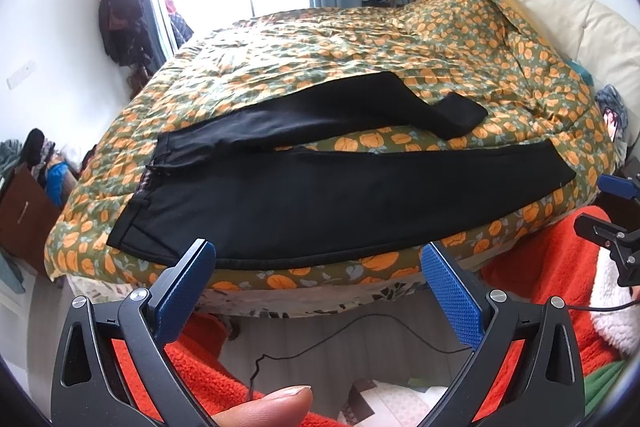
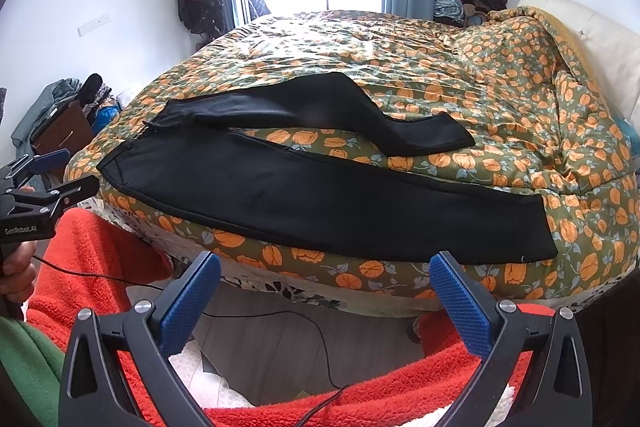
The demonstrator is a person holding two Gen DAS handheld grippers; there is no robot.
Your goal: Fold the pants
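Note:
Black pants [image 1: 320, 199] [image 2: 304, 199] lie spread on the bed, waistband at the left, the two legs splayed apart toward the right. The far leg bends and its cuff [image 1: 464, 117] [image 2: 436, 137] folds back on itself. The near leg runs along the bed's front edge. My left gripper [image 1: 318, 259] hangs open just short of that edge, near the waist end, holding nothing. My right gripper [image 2: 326, 267] is open too, below the near leg's middle. Each gripper shows at the side of the other's view: the right gripper [image 1: 608, 211] and the left gripper [image 2: 44, 183].
The bed carries a green quilt with orange pumpkins [image 1: 360, 39] [image 2: 500, 75], bunched up toward the cream headboard [image 1: 560, 11]. A person in red fleece [image 2: 100, 251] stands at the bed's front. A thin black cable [image 2: 260, 315] trails over the floor. Clothes are piled at left [image 2: 64, 107].

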